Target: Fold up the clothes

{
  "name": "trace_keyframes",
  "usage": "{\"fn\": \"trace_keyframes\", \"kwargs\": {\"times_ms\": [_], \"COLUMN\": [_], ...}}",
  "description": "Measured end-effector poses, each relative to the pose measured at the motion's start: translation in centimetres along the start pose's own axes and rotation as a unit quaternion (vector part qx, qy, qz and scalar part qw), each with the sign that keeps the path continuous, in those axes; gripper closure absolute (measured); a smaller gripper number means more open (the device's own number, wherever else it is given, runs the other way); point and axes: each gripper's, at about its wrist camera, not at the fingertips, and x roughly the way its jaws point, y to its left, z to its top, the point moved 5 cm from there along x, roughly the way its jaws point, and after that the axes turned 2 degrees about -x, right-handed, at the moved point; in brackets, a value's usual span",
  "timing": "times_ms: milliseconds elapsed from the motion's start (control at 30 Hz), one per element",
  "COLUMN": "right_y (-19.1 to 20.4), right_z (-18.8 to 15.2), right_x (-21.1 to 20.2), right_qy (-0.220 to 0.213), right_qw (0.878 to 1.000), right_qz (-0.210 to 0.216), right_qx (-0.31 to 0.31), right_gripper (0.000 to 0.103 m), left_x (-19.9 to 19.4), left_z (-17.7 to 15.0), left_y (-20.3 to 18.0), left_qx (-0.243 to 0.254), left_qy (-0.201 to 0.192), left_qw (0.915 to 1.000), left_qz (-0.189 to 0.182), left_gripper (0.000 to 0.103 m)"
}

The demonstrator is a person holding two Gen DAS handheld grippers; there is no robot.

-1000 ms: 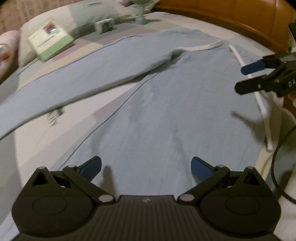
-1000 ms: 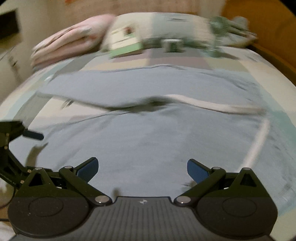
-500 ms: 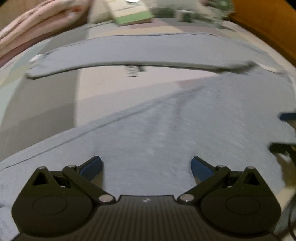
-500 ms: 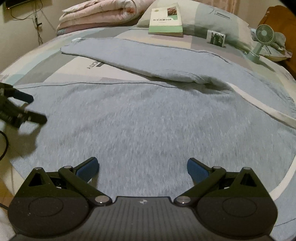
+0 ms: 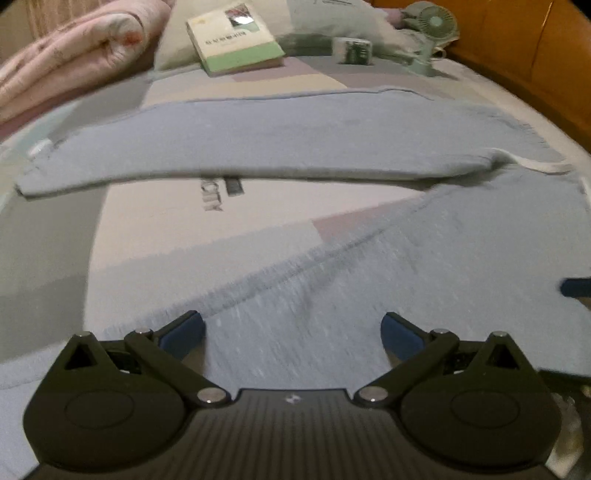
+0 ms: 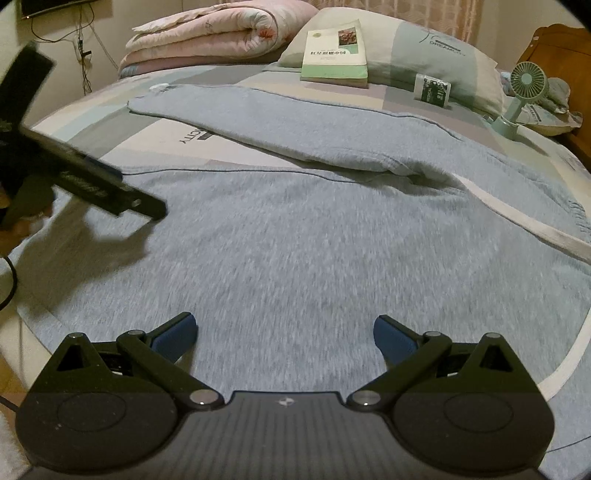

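A light blue long-sleeved top [image 6: 295,236] with white trim lies flat on the bed, one sleeve [image 6: 258,118] stretched out toward the far left. In the left wrist view the same top [image 5: 443,258] fills the right half, its sleeve [image 5: 258,147] crossing the middle. My left gripper [image 5: 291,332] hovers open over the top's side edge, nothing between its fingers. My right gripper [image 6: 282,334] is open low over the body of the top. The left gripper's body shows as a dark blurred shape [image 6: 92,184] at the left of the right wrist view.
A book [image 6: 336,55] lies on a pillow [image 6: 424,48] at the head of the bed, beside a rolled pink quilt [image 6: 214,33]. A small box [image 6: 432,90] and a green desk fan [image 6: 521,92] stand at the far right. A wooden headboard [image 5: 535,55] borders the bed.
Both views have swung and moved in toward the shirt. The left gripper has come nearer to the shirt's side edge and now reaches into the right wrist view. Both stay open.
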Motion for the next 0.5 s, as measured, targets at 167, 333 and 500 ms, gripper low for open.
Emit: {"fn": "trace_keyframes", "kwargs": {"times_ms": [167, 333, 500], "right_y": [0.0, 0.2, 0.9], "right_z": [0.1, 0.4, 0.4], "right_x": [0.0, -0.3, -1.0], "right_qy": [0.002, 0.013, 0.003], "right_qw": [1.000, 1.000, 1.000], "right_qz": [0.000, -0.011, -0.023], "right_qx": [0.000, 0.008, 0.011], "right_gripper": [0.000, 0.000, 0.000], "left_x": [-2.8, -6.9, -10.0], "left_z": [-0.1, -3.0, -8.9], "left_y": [1.3, 6.7, 13.4], "left_qx": [-0.006, -0.008, -0.045], "left_qy": [-0.011, -0.018, 0.009], "left_qw": [0.9999, 0.9979, 0.9943], "left_qz": [-0.009, 0.062, 0.096], "left_gripper": [0.001, 0.001, 0.001]}}
